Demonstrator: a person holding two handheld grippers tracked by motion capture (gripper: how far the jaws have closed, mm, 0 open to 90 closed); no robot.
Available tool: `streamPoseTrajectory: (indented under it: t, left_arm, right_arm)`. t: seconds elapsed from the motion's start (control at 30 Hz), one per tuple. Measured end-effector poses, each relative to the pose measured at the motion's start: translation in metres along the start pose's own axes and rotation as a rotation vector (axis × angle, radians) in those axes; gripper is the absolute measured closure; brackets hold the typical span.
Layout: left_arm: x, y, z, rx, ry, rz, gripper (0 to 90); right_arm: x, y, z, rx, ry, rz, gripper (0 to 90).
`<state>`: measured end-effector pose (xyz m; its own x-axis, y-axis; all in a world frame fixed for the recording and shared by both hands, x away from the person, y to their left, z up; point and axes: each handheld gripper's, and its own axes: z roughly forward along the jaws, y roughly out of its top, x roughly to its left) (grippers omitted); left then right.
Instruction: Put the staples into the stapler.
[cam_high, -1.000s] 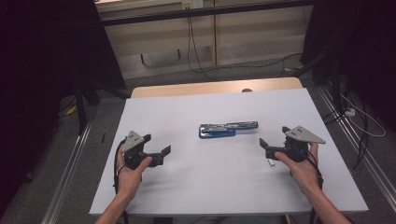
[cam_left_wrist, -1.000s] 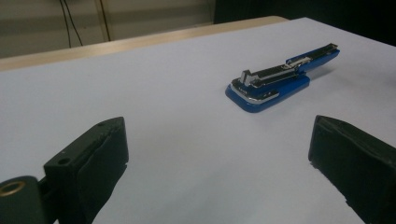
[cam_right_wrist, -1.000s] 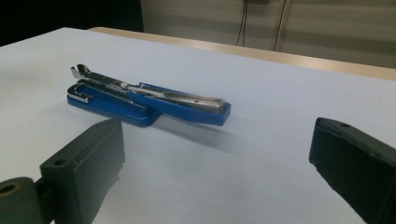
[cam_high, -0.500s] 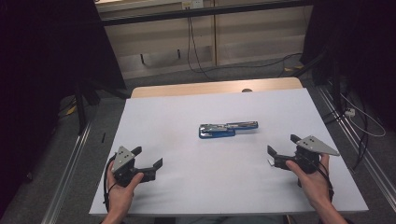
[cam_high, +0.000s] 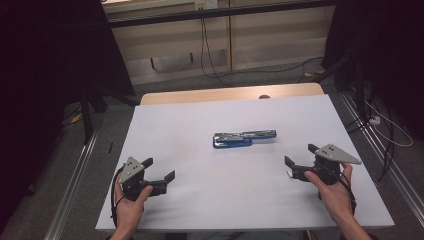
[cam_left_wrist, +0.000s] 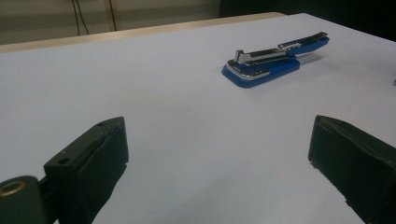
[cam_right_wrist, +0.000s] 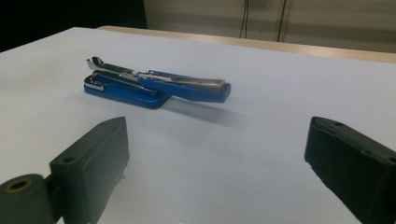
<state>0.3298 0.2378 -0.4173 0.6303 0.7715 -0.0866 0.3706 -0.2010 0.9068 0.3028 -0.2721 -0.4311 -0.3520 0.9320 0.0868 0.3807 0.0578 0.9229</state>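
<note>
Blue stapler (cam_high: 244, 138): lying swung open on the white desk (cam_high: 200, 120), ahead of and between both tongs, well apart from each. Left tongs (cam_high: 160, 172): spread, empty. Right tongs (cam_high: 299, 160): spread, empty. Progress: stapler untouched; grasp and all handling apparently remain.

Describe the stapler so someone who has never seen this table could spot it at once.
On the white-covered table, look near the middle, ahead of both open grippers. There lies the blue stapler, swung open so its chrome-railed arm extends past its flat blue base. It is the sole coloured item on the sheet, untouched by either gripper.
</note>
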Motion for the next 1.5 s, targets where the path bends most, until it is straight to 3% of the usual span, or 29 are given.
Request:
streamPoseTrajectory:
  t: [0.1,0.33,0.47,0.6,0.73,0.87,0.97,1.2,1.33,1.5]
  left_arm:
    - [0.000,0.000,0.000,0.003,-0.001,-0.003,5.0]
    - [0.001,-0.001,-0.004,-0.015,0.010,-0.017,5.4]
    - [0.003,0.000,-0.006,-0.034,-0.032,-0.053,7.1]
    - [0.001,-0.004,-0.011,-0.022,-0.031,-0.044,6.7]
    - [-0.001,-0.003,-0.011,-0.019,-0.028,-0.025,6.7]
    - [-0.004,-0.002,-0.008,-0.017,-0.042,-0.009,6.5]
    - [-0.006,-0.001,-0.005,-0.011,-0.052,0.005,6.5]
    - [-0.008,-0.002,-0.001,0.006,-0.067,0.023,6.5]
    - [-0.008,-0.002,-0.001,0.004,-0.068,0.025,6.5]
    - [-0.009,-0.002,-0.001,0.009,-0.071,0.023,6.5]
  right_arm:
    - [0.000,0.001,0.005,0.051,0.048,-0.004,8.2]
    - [-0.001,0.005,0.007,0.152,0.089,0.005,14.1]
    - [-0.002,0.007,0.008,0.185,0.099,0.003,12.9]
    - [-0.006,0.009,0.011,0.241,0.132,0.020,12.6]
    - [-0.007,0.013,0.013,0.284,0.123,0.004,12.3]
    - [-0.009,0.015,0.013,0.309,0.144,0.012,12.3]
    - [-0.012,0.014,0.015,0.344,0.176,0.036,13.7]
    - [-0.012,0.016,0.022,0.418,0.165,-0.009,9.1]
    - [-0.011,0.017,0.025,0.460,0.162,-0.051,14.9]
    - [-0.014,0.016,0.027,0.516,0.187,-0.051,31.1]
